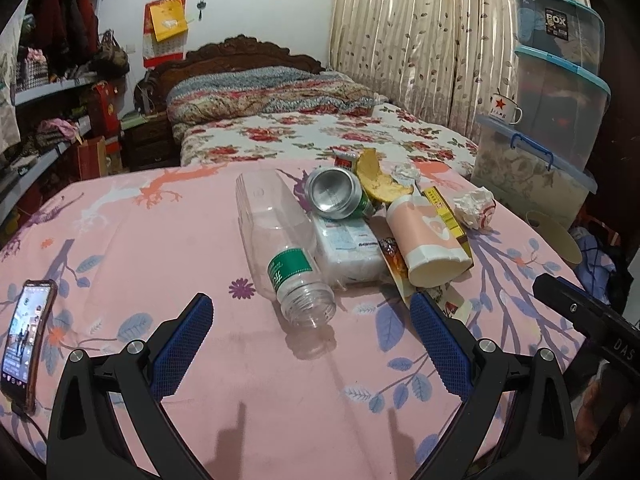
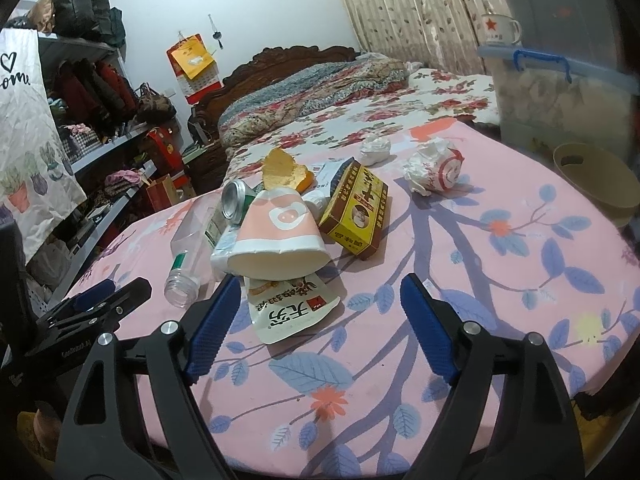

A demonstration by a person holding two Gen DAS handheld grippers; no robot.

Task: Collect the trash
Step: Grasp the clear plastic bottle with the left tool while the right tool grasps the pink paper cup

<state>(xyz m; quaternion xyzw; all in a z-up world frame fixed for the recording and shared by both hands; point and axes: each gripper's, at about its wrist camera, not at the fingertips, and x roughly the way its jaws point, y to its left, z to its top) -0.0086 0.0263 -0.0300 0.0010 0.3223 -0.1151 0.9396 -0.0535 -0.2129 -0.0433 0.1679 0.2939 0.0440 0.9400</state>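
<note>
On the pink floral tablecloth (image 2: 500, 280) a heap of trash lies near the middle; clear plastic bottle (image 1: 280, 240) on its side, uncapped mouth toward the left gripper (image 1: 310, 332); green aluminium can (image 1: 336, 194) tipped over behind it, base facing the camera; pink paper cup (image 2: 276, 236) on its side, resting on a white snack pouch (image 2: 288, 308); yellow-brown carton (image 2: 356, 210) just beside the cup; two crumpled paper wads (image 2: 432, 170) apart from the heap, toward the far edge. Left gripper: jaws wide apart, nothing between them, short of the bottle mouth. Right gripper (image 2: 320, 320): jaws wide apart, pads clear of everything, pouch edge lying between them, not gripped. Phone (image 1: 26, 336) at the left table edge, screen lit.
</note>
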